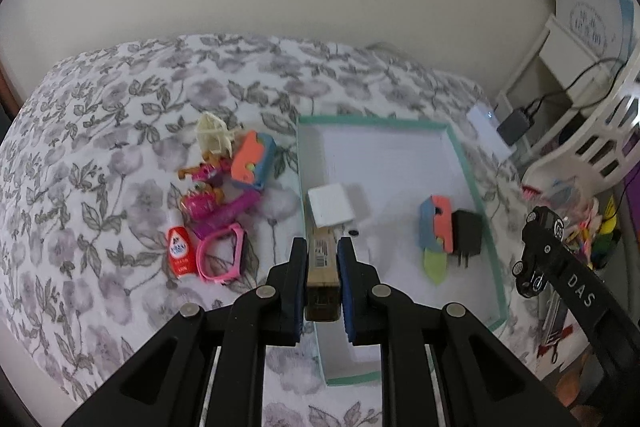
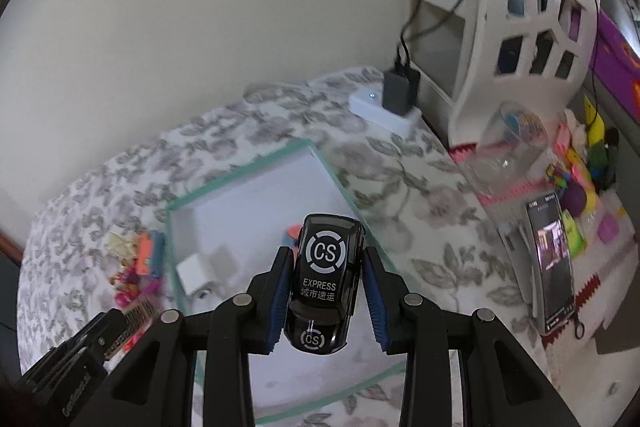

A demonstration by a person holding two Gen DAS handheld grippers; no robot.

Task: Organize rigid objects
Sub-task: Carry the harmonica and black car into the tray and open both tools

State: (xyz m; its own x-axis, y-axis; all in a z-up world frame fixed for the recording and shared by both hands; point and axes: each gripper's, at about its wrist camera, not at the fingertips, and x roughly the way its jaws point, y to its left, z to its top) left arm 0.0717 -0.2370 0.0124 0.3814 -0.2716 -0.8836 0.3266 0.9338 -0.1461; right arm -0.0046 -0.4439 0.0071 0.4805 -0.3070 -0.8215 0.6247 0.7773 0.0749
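My left gripper (image 1: 322, 247) is shut on a narrow brown box with a barcode label (image 1: 323, 267), held over the left rim of a white tray with teal edges (image 1: 372, 121). Inside the tray lie a white charger cube (image 1: 331, 205), an orange-and-blue toy knife (image 1: 436, 231) and a black plug (image 1: 466, 237). My right gripper (image 2: 326, 255) is shut on a black toy car marked "CS EXPRESS" (image 2: 322, 279), above the tray's (image 2: 248, 175) near right side. The car (image 1: 536, 255) also shows at the right of the left wrist view.
A pile of toys lies left of the tray on the flowered bedspread: a cream plastic piece (image 1: 214, 133), an orange-blue toy (image 1: 252, 163), pink toys (image 1: 204, 195), a glue bottle (image 1: 180, 251), a pink band (image 1: 222, 257). A power strip (image 2: 396, 95), white basket (image 2: 532, 7) and phone (image 2: 554, 259) stand right.
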